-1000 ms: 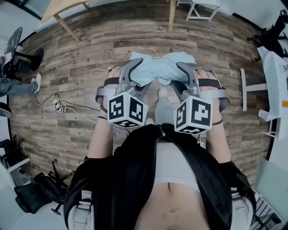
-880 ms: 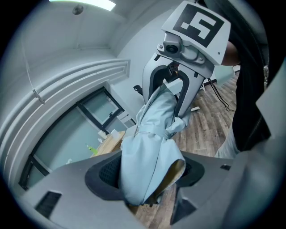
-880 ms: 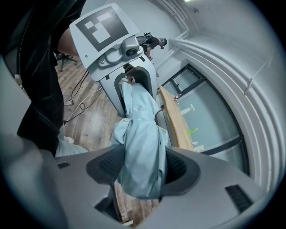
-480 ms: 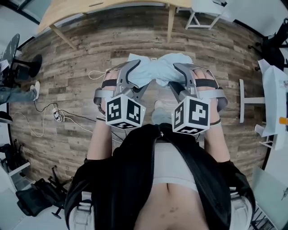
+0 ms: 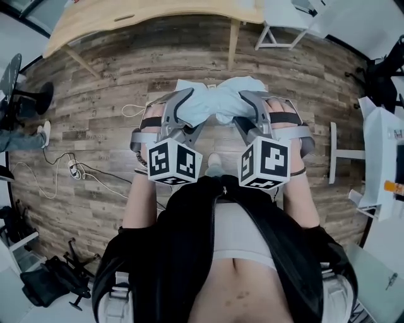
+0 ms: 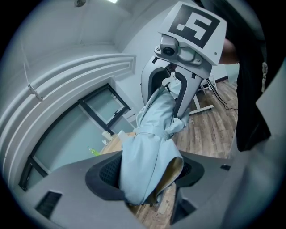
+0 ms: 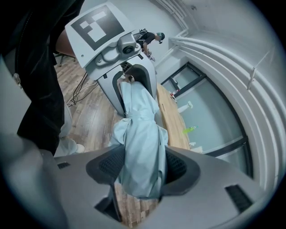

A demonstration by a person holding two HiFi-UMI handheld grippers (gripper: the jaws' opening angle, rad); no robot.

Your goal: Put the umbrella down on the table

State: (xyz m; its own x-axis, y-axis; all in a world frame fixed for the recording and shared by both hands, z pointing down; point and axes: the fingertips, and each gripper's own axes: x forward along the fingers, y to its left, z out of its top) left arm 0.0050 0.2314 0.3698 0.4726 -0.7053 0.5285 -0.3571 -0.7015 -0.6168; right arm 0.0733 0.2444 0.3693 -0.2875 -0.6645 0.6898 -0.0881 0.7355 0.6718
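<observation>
Left gripper (image 6: 147, 176) and right gripper (image 7: 140, 172) both clamping folded pale-blue umbrella (image 5: 218, 101), 1 at each end, holding it level above wood floor (image 5: 95, 94), well short of far wooden table (image 5: 158, 16). Best: carrying over tabletop, lowering both ends evenly, releasing once resting.

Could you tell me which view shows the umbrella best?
The right gripper view: the pale blue umbrella runs unobstructed from the right gripper to the left gripper. The left gripper view shows it similarly, with fabric flaring open near its jaws. The head view shows only bunched fabric between the grippers.
</observation>
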